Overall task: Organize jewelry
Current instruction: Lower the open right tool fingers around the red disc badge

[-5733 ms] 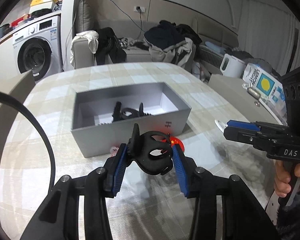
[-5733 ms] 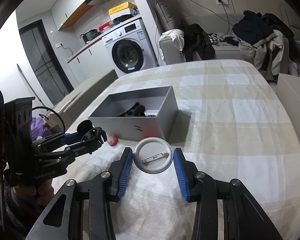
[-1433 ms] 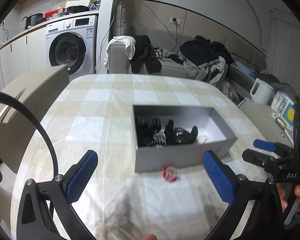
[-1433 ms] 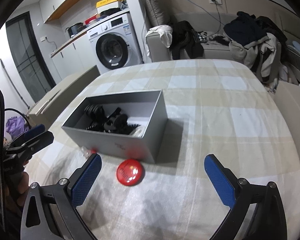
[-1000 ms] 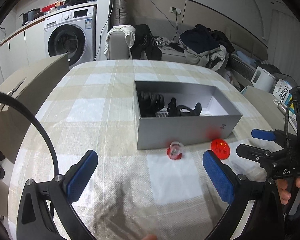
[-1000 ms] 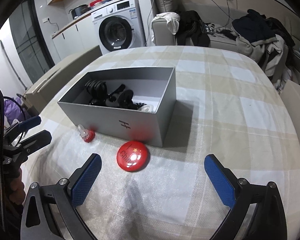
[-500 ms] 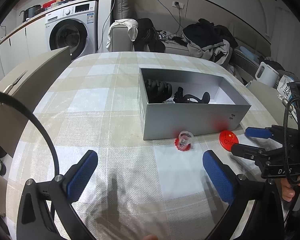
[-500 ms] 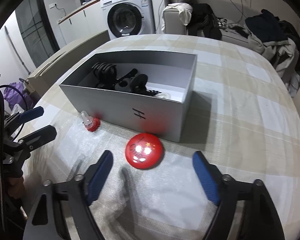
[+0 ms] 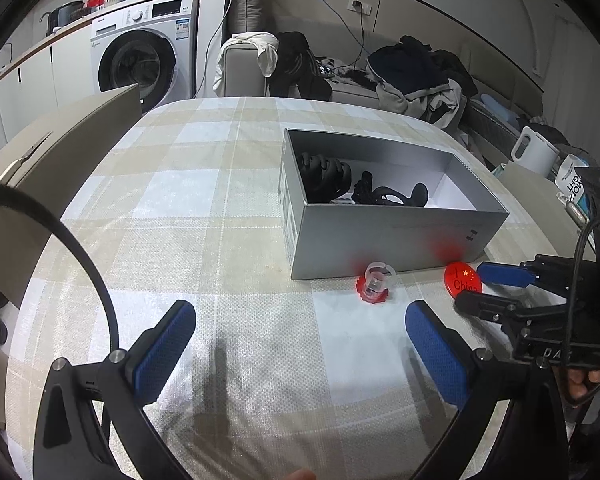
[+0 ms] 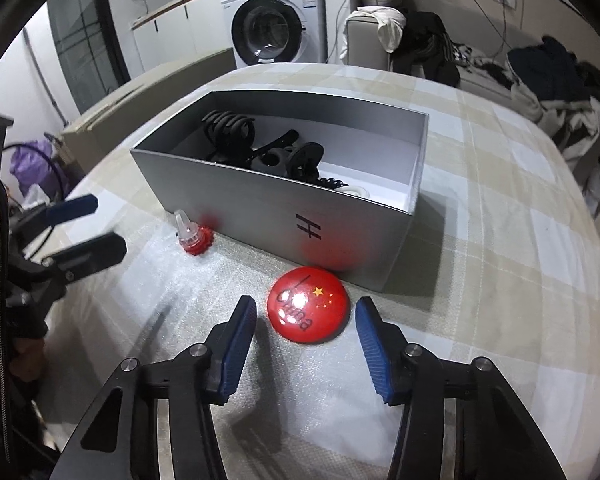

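The grey box (image 10: 312,236) sits on the checked tabletop (image 10: 512,248), holding black hair claws (image 10: 230,130). Just in front of the box lies a red China-flag badge (image 10: 309,311), and the right tongs (image 10: 306,322) stand open with a blue pad either side of it, apart from its rim. A small red ornament with a clear top (image 9: 375,283) rests near the box's front wall. The left tongs (image 9: 300,330) hang wide open and empty, nearer the camera than the box.

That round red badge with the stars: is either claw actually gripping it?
No. The right gripper is open, its fingers on either side of the round red badge without touching. The left gripper is open and empty.
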Tool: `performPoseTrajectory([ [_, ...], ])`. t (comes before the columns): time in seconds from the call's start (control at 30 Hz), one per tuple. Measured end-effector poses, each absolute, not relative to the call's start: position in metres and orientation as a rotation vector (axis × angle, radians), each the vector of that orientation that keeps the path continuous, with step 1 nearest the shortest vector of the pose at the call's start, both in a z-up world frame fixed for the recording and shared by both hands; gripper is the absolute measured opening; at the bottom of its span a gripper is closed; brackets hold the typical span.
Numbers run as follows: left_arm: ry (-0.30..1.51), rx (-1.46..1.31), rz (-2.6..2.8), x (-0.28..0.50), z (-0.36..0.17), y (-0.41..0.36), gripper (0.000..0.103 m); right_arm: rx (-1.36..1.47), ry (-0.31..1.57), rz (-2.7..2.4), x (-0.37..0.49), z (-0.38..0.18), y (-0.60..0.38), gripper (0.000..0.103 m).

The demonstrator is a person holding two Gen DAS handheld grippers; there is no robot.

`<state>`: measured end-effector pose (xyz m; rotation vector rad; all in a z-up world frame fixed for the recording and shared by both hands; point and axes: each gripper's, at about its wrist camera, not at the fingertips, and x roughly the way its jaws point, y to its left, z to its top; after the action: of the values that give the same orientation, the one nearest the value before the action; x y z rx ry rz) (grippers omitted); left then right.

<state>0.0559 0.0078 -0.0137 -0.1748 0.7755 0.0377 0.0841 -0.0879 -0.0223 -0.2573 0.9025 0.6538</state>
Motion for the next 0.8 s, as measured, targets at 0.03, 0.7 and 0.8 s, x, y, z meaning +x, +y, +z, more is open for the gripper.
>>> performPoseTrajectory([
  [0.03,0.776,-0.174,0.04,0.056,-0.014,0.008,0.102,-0.262,0.901,0.654,0.084,-0.023,-0.087,0.05],
  [0.7,0.795,-0.241,0.056,0.053,-0.016,0.021,0.102,-0.311,0.856,0.657,0.074,-0.026,-0.084,0.04],
  [0.8,0.799,-0.234,0.051,0.055,-0.016,0.019,0.102,-0.237,0.852,0.677,0.073,-0.018,-0.095,0.015],
])
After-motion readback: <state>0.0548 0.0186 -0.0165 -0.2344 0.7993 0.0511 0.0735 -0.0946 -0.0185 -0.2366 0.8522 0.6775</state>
